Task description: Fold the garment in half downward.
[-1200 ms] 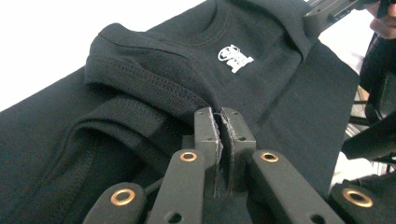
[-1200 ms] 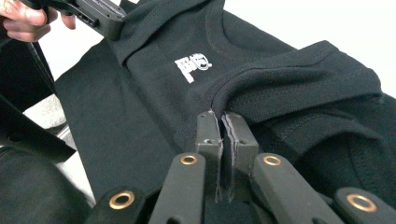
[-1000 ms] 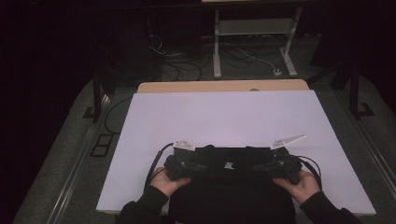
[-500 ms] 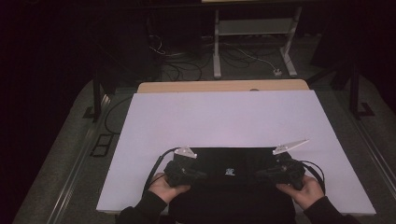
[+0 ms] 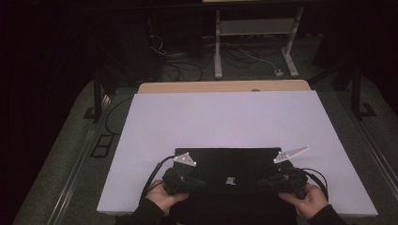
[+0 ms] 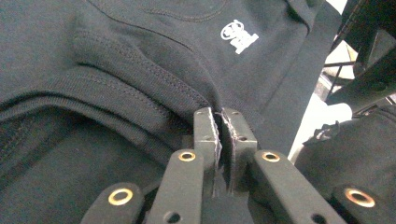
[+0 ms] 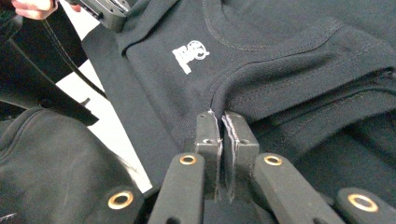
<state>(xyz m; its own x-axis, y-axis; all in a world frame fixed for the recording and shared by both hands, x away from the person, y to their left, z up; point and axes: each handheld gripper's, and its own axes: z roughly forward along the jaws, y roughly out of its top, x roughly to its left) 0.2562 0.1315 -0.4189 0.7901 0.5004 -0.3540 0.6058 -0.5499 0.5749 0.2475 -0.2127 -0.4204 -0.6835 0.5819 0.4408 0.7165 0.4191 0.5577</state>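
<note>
Item one, black garment (image 5: 225, 166): it is lying flat at the near edge of the white table top (image 5: 225, 117), midway between the two side edges, and its near part is hanging over that edge toward me. Compared with a second ago, the cloth is showing as a wider, flatter rectangle, and my grippers are sitting nearer to me and lower on it.

Item two, left gripper (image 6: 219, 122): I am holding its jaws pressed together on a ribbed seam of the garment, at the garment's left side.

Item three, right gripper (image 7: 222, 122): its jaws are likewise pinching a seam fold, at the garment's right side.

Item four, my left hand (image 5: 162, 199) and right hand (image 5: 307, 201): both are gripping the tools at the table top's near edge.

Differences between views: the high view is giving the garment as a plain dark block with a small white logo (image 5: 230, 180) near its middle, and the jaws there are too dark to read. The gripper views are showing the stitching, a curved neckline band (image 7: 280, 44) and the logo at close range. The right gripper view is also catching my other hand at its top left corner.
</note>
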